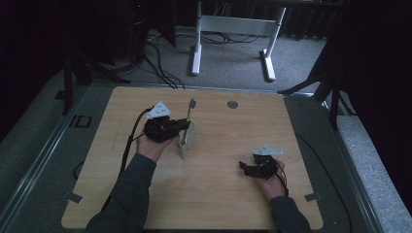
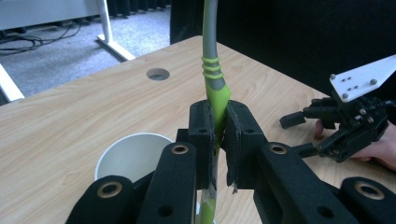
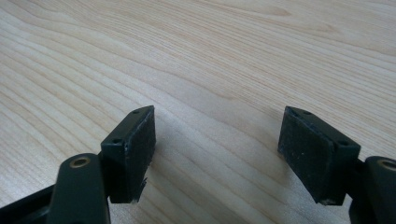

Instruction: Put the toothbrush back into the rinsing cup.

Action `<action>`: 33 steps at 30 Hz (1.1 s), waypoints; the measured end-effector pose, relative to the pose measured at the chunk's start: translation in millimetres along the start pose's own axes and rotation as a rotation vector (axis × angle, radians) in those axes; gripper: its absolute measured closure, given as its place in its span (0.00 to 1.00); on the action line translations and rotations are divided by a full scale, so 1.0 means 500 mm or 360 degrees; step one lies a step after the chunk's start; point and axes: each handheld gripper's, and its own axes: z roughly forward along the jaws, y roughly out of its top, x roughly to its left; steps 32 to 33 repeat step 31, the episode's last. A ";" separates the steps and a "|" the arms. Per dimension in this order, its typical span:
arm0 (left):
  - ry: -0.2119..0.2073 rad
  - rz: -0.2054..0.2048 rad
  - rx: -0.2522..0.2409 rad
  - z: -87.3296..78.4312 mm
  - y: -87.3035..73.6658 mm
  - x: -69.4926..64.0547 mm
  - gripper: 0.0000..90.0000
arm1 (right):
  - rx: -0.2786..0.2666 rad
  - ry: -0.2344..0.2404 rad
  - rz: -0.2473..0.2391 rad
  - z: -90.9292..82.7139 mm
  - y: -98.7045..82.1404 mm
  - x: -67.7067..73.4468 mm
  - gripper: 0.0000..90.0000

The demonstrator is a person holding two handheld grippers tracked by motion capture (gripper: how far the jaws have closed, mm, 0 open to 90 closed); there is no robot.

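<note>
Green and grey, the toothbrush [image 2: 214,79] stands nearly upright, its lower end down inside the white paper cup [image 2: 132,156] near the middle of the wooden counter [image 1: 214,194]. The left tongs [image 2: 218,135] pinch its handle just above the cup's rim, pads pressed tight on the green part, likely so the brush can be steered into the cup or lifted out without tipping it. The right tongs [image 3: 219,154] gape wide over bare wood, holding nothing, well apart from the cup, seemingly parked out of the way

Dim high view, dark surroundings, soft shadows
</note>
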 end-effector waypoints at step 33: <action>0.0254 0.0101 0.0125 -0.058 0.012 -0.022 0.27 | 0.0001 0.0003 -0.0001 0.000 0.000 0.000 0.30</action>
